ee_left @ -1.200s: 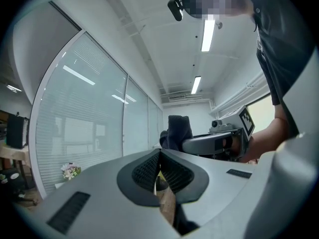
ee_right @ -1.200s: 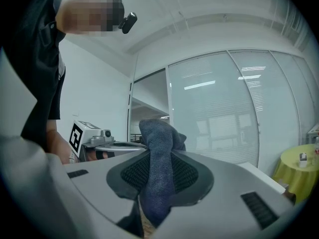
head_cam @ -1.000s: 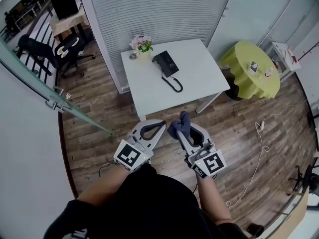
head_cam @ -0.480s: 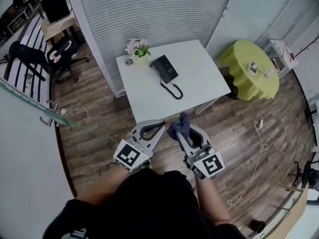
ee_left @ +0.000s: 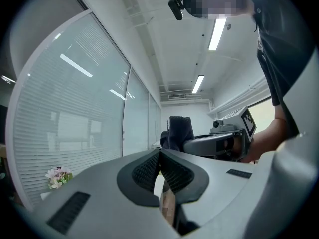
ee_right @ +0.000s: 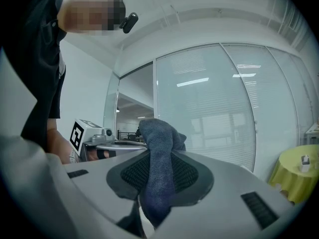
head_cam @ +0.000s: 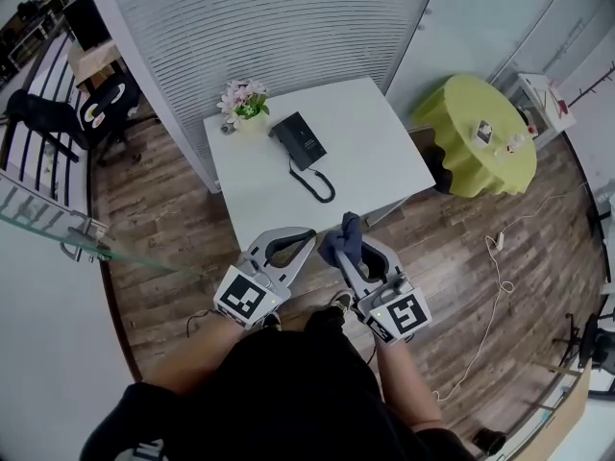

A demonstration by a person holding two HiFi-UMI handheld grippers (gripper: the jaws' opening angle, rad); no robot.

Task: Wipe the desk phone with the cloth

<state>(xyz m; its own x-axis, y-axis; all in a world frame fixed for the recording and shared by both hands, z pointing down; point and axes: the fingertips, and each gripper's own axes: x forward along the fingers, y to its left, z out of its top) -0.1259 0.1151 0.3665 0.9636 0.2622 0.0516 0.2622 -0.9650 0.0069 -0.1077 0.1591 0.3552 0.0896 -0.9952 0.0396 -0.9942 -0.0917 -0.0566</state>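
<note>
A black desk phone point(head_cam: 298, 139) with a coiled cord lies on the white table point(head_cam: 365, 161), ahead of both grippers. My right gripper point(head_cam: 343, 241) is shut on a dark blue cloth point(head_cam: 345, 239), which bunches up above the jaws; the same cloth point(ee_right: 158, 168) fills the right gripper view. Beside it my left gripper point(head_cam: 306, 235) is shut with nothing in it, its pads point(ee_left: 149, 171) pressed together. Both are held up in front of the person, short of the table's near edge. The phone is not seen in either gripper view.
A small pot of flowers point(head_cam: 242, 102) stands on the table's far left corner, against a glass partition with blinds point(head_cam: 259, 27). A round table with a yellow-green cover point(head_cam: 478, 137) is at the right. A white cable point(head_cam: 490, 325) trails over the wood floor.
The person has stepped closer to the table, which has shifted left and nearer in the head view. Both grippers keep their pose, the cloth still held in the right one.
</note>
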